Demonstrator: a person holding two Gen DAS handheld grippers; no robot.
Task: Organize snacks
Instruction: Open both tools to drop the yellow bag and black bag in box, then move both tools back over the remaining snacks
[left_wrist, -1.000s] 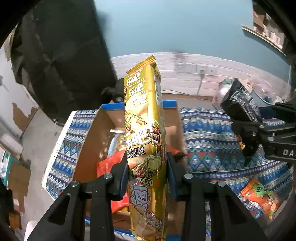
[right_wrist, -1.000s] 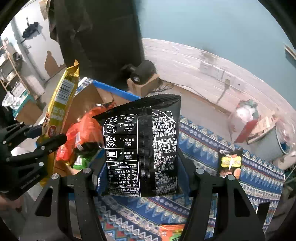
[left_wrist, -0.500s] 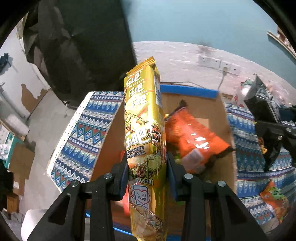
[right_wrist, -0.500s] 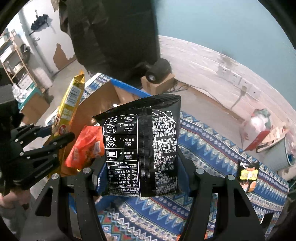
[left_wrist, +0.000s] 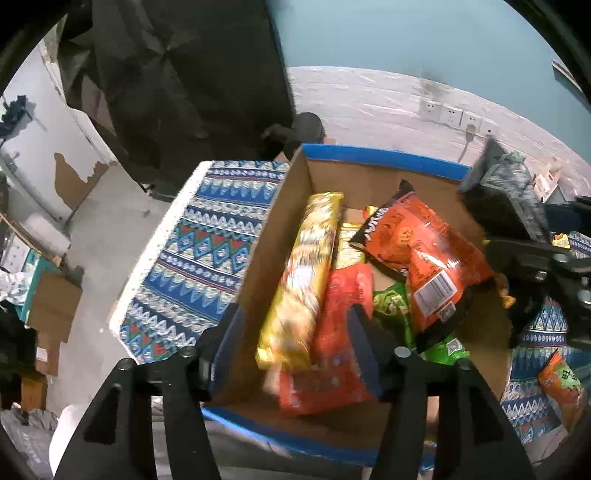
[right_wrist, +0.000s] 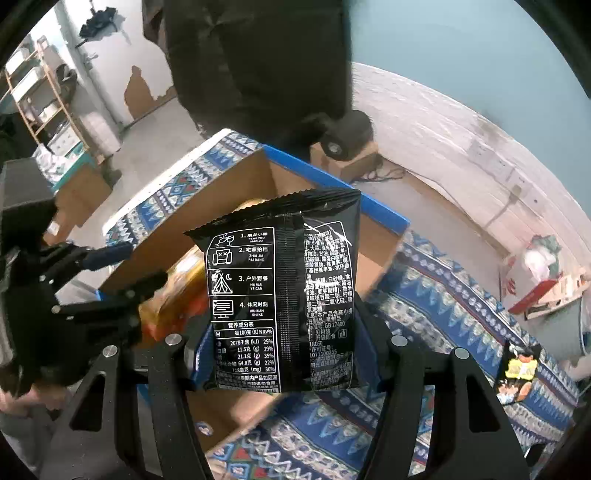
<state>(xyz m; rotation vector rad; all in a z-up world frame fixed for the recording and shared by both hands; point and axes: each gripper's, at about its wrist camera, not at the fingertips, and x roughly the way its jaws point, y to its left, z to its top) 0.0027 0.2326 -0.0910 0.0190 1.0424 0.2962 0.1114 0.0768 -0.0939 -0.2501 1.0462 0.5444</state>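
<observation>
The left gripper (left_wrist: 295, 347) stood with its fingers spread apart and empty, over the brown cardboard box with blue rim (left_wrist: 380, 157). The long gold foil snack pack (left_wrist: 303, 280), blurred, lay between them inside the box, beside a crinkled orange snack bag (left_wrist: 424, 251) and a green packet (left_wrist: 395, 314). The right gripper (right_wrist: 282, 354) was clamped on an upright black foil snack packet (right_wrist: 284, 295), above the blue patterned tablecloth (right_wrist: 443, 317) near the box

Snack bags (left_wrist: 424, 266) crowd the box (left_wrist: 369, 177); its far corner lies bare.
</observation>
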